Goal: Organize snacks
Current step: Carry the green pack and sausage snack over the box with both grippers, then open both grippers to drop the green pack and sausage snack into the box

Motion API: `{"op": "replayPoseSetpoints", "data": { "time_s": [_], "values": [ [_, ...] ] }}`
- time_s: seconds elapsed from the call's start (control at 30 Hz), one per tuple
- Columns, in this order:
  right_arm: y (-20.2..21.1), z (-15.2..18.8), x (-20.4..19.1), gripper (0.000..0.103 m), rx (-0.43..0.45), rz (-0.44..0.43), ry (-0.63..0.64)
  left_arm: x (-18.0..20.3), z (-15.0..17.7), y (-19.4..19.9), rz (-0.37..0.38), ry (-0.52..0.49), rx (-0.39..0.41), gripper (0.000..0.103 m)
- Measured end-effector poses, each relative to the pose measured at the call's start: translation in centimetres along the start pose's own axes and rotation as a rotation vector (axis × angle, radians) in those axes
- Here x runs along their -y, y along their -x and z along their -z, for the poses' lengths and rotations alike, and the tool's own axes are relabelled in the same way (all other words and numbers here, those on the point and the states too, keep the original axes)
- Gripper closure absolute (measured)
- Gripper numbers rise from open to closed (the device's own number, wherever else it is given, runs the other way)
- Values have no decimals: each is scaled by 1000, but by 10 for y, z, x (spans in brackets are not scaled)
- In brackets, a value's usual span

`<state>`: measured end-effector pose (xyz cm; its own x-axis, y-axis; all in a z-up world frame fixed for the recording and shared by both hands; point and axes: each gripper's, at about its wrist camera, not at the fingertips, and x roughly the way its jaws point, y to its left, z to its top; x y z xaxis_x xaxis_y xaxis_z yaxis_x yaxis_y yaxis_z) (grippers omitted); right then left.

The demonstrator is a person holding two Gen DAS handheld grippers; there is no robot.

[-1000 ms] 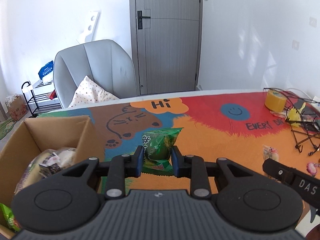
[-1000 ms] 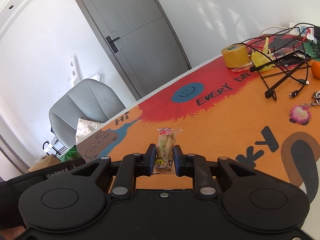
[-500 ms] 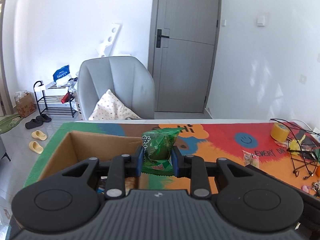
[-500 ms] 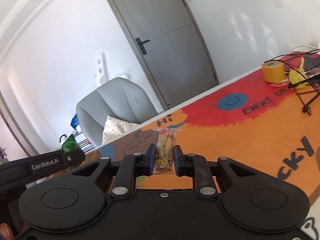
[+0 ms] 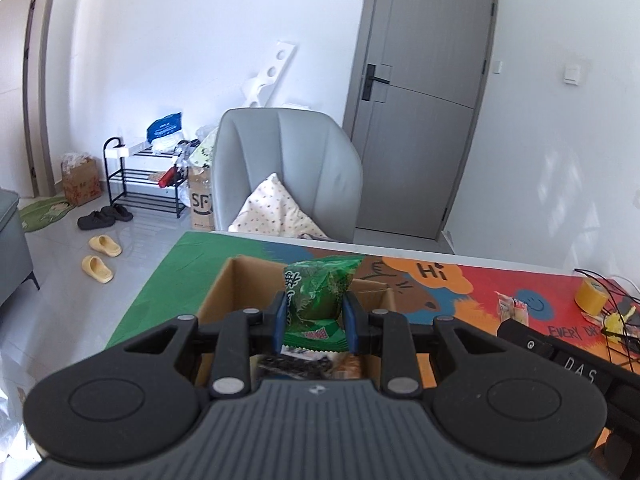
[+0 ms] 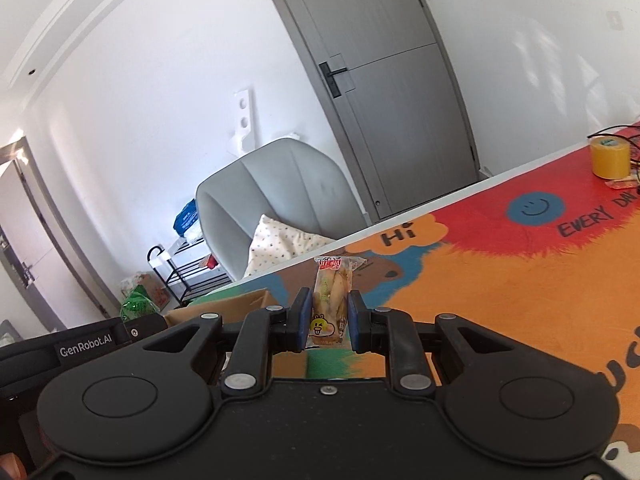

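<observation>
My left gripper is shut on a green snack packet and hangs above the open cardboard box, where other packets lie at the bottom. The right gripper is shut on a small clear packet of yellow snack with a cartoon sticker. It hovers over the colourful table mat, to the right of the box's rim. In the left wrist view the yellow packet shows at the right, ahead of the other gripper's black body. The green packet peeks up at the left of the right wrist view.
A grey chair with a spotted cushion stands behind the table's far edge, before a grey door. A roll of yellow tape and black cables lie at the far right of the mat. Shoe rack and slippers are on the floor.
Both grippers moved left and rose with their packets. The left one went from beside the box to above its opening. The right one drew near the box's rim.
</observation>
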<state>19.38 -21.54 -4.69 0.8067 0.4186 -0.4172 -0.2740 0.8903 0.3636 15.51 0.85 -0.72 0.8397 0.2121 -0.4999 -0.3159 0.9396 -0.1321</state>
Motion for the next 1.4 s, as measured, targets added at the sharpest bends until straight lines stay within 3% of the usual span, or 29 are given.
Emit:
{"op": "replayPoseSetpoints", "data": {
  "time_s": [0.27,0.43,0.5,0.63,0.67,1.27,1.37,1.4],
  "values": [
    [-13,5,-39,83,-36,-49,69,-37,4,-6,-30,65,-37,75],
    [-19,10,-57,83,-58,-67,104,-48,7,-10,20,92,-63,75],
    [-21,11,-63,83,-65,-71,113,-49,8,-11,41,95,-64,70],
    [-22,13,-68,83,-70,-69,127,-58,6,-10,66,132,-51,40],
    [-23,14,-69,83,-72,-66,130,-61,6,-8,55,138,-40,38],
    [-27,34,-106,82,-137,-98,188,-106,13,6,-44,214,-28,34],
    [-25,38,-110,79,-146,-92,196,-110,15,10,-47,217,-23,33],
    [-24,39,-112,71,-150,-93,199,-111,15,11,-48,218,-21,33]
  ]
}}
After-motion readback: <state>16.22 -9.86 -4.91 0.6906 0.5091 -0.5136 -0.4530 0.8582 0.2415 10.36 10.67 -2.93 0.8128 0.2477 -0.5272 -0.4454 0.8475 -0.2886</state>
